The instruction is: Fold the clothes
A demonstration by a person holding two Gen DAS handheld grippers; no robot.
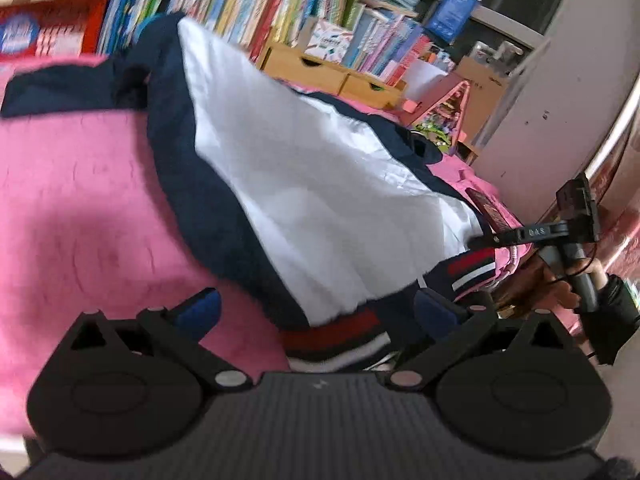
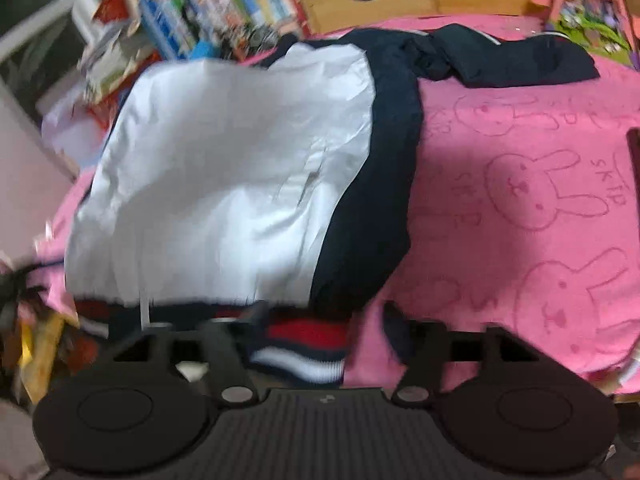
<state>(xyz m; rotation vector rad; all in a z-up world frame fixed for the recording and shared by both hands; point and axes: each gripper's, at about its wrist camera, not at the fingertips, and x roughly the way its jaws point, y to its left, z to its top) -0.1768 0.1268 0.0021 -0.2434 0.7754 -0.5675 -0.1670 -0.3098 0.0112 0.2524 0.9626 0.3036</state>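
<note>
Navy-and-white jacket [image 1: 304, 184] lay spread on the pink blanket [image 1: 80, 200], long axis running away from both tongs, striped hem [image 1: 336, 336] nearest; left tongs [image 1: 316, 312] gaped wide astride that hem, gripping nothing; right tongs [image 2: 316, 320] stood partly open over it, grip unclear through blur.

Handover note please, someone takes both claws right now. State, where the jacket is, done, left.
Left claw: open, holding nothing, its fingers either side of the striped hem.
Right claw: open, pads not clearly pressing on anything; picture blurred.
Jacket: navy and white, spread on the pink blanket, white panel up, one navy sleeve stretched out at the far end.
Done: jacket laid roughly flat.
Left: fold sleeves in, then fold the body.
</note>
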